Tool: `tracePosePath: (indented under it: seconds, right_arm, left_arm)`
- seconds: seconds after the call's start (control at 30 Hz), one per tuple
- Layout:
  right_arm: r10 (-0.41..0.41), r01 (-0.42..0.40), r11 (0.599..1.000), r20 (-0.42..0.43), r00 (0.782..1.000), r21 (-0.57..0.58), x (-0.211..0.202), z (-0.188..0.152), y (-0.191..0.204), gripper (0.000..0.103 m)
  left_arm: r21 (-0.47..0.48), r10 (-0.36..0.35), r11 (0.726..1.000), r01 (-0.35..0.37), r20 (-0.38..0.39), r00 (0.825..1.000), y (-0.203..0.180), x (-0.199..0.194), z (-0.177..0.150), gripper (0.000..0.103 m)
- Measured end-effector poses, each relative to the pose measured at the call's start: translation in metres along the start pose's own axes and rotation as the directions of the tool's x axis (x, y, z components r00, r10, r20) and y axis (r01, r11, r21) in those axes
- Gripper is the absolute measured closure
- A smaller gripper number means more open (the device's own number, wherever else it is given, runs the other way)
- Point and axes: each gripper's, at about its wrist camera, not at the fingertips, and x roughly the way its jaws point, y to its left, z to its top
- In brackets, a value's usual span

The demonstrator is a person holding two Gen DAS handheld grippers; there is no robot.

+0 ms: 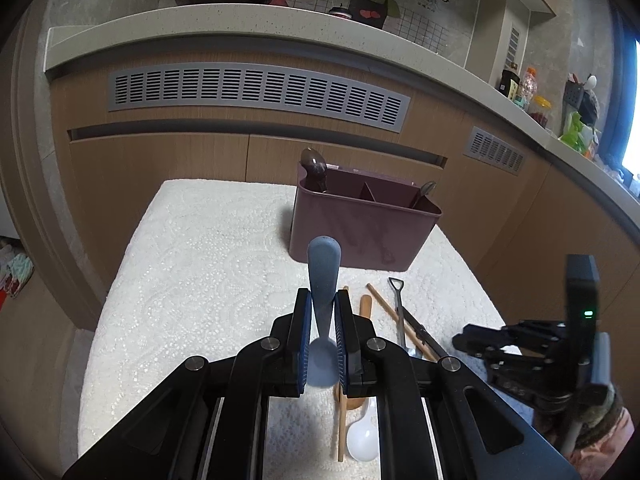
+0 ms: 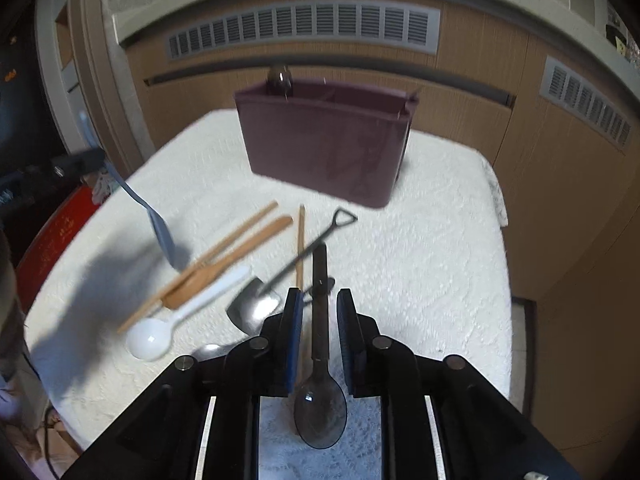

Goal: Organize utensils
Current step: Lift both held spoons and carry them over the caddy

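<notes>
My left gripper (image 1: 323, 300) is shut on a blue-grey spoon (image 1: 323, 276), held above the white cloth with its handle pointing at the mauve utensil caddy (image 1: 360, 224). The same spoon (image 2: 160, 228) hangs at the left in the right wrist view. My right gripper (image 2: 318, 304) is open, its jaws on either side of a dark translucent spoon (image 2: 320, 376) that lies on the cloth. The caddy (image 2: 324, 148) holds a dark spoon (image 1: 316, 172) in its left compartment and a metal utensil (image 1: 425, 192) at its right. A white spoon (image 2: 172, 320), wooden chopsticks (image 2: 224, 248), a wooden spoon (image 2: 224, 268) and a shovel-shaped metal spoon (image 2: 280, 280) lie loose.
The white textured cloth (image 1: 200, 260) covers a small table in front of wooden cabinets (image 1: 160, 160) with vent grilles. A counter (image 1: 520, 104) with bottles and packets runs behind. A red object (image 2: 52, 240) sits beyond the table's left edge.
</notes>
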Motion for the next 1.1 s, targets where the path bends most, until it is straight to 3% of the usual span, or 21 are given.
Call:
tracePosePath:
  seconds: [0.2, 0.27, 0.33, 0.57, 0.73, 0.83, 0.9, 1.0, 1.1]
  right_arm:
    - [-0.016, 0.012, 1.000, -0.154, 0.988, -0.028, 0.046, -0.002, 0.002, 0.086]
    - [-0.006, 0.003, 1.000, -0.141, 0.990, -0.020, 0.045, 0.000, 0.001, 0.084]
    - [-0.011, 0.008, 1.000, -0.136, 0.991, -0.025, 0.041, 0.002, 0.003, 0.092]
    - [-0.027, 0.024, 0.999, 0.051, 0.998, 0.045, -0.014, 0.008, -0.002, 0.092]
    - [-0.044, 0.028, 0.997, 0.215, 0.976, 0.078, -0.062, 0.015, -0.005, 0.092]
    - [-0.059, 0.032, 0.996, 0.332, 0.941, 0.088, -0.088, 0.039, -0.006, 0.092]
    - [-0.084, 0.050, 0.995, 0.424, 0.902, 0.091, -0.105, 0.062, -0.009, 0.092]
    - [-0.112, 0.067, 0.993, 0.576, 0.810, 0.099, -0.137, 0.104, -0.013, 0.092]
    - [-0.114, 0.061, 0.993, 0.648, 0.753, 0.103, -0.146, 0.140, -0.018, 0.092]
  left_arm:
    - [-0.012, -0.011, 1.000, 0.011, -0.013, 1.000, 0.005, 0.002, -0.003, 0.091]
    - [-0.015, -0.015, 1.000, 0.015, -0.019, 1.000, 0.006, 0.004, -0.004, 0.091]
    - [-0.018, -0.015, 1.000, 0.015, -0.023, 1.000, 0.007, 0.006, -0.003, 0.091]
    - [-0.020, -0.005, 1.000, 0.005, -0.016, 1.000, 0.006, 0.003, -0.001, 0.091]
    - [-0.006, -0.016, 1.000, 0.016, 0.025, 1.000, -0.003, -0.006, 0.017, 0.091]
    - [0.028, -0.028, 0.999, 0.025, 0.096, 0.995, -0.013, -0.019, 0.049, 0.091]
    - [0.055, -0.052, 0.998, 0.043, 0.159, 0.986, -0.022, -0.030, 0.079, 0.091]
    - [0.104, -0.067, 0.994, 0.040, 0.264, 0.962, -0.035, -0.042, 0.123, 0.091]
    - [0.125, -0.075, 0.992, 0.036, 0.322, 0.944, -0.042, -0.039, 0.157, 0.091]
